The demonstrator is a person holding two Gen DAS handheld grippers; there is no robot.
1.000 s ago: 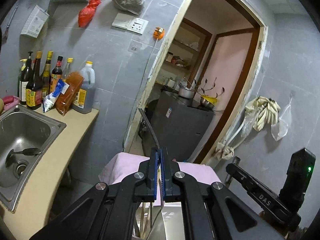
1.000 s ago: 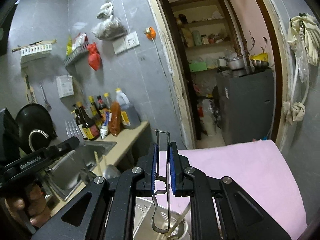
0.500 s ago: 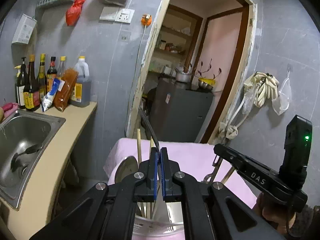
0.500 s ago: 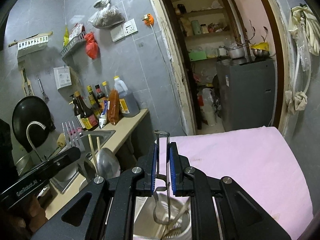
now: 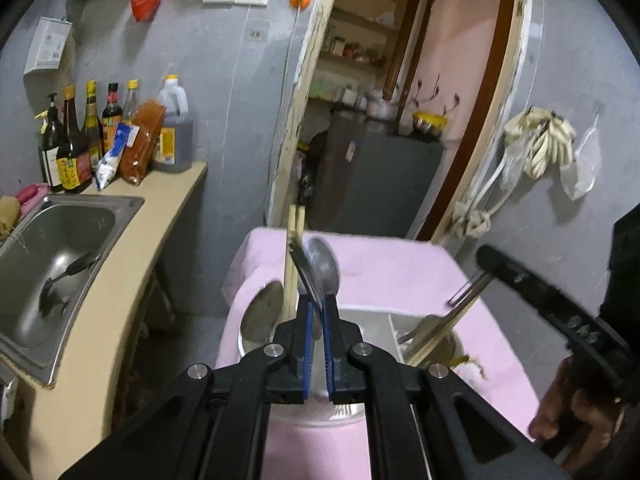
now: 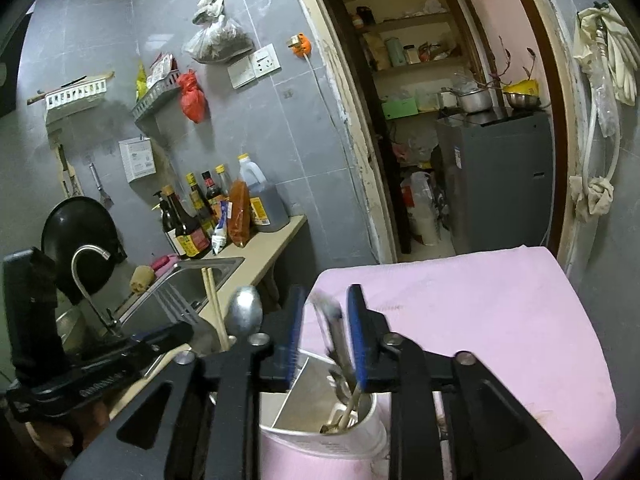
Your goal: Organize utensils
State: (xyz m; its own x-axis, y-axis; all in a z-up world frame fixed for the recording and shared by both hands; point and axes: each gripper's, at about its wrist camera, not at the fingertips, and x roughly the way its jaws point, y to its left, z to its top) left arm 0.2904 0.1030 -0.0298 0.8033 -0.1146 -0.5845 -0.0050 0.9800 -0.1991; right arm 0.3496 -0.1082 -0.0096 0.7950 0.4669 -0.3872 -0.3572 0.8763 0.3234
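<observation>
Here, nearest the lens in the left wrist view, the left gripper point(image 5: 317, 316) has its blue pads pressed narrow on a flat dark utensil handle point(image 5: 306, 270) that sticks up and away between them. Just below sits the white round divided utensil holder point(image 5: 362, 320) on the pink cloth-covered table point(image 5: 400, 264). A steel spoon point(image 5: 262, 314) and a pair of pale wooden chopsticks point(image 5: 291, 256) already stand in its left compartment.

In the right wrist view, the right gripper point(image 6: 325, 334) stands spread wide around a blurred metal utensil point(image 6: 334, 332); whether the pads touch it I cannot tell. Its lower end is in the holder's right compartment, with other pieces.

Judgement: sorting is well advanced; the left-held piece is not yet released. Farther off, one dark utensil point(image 5: 66, 274) lies in the steel sink point(image 5: 60, 240), possibly left to collect.
</observation>
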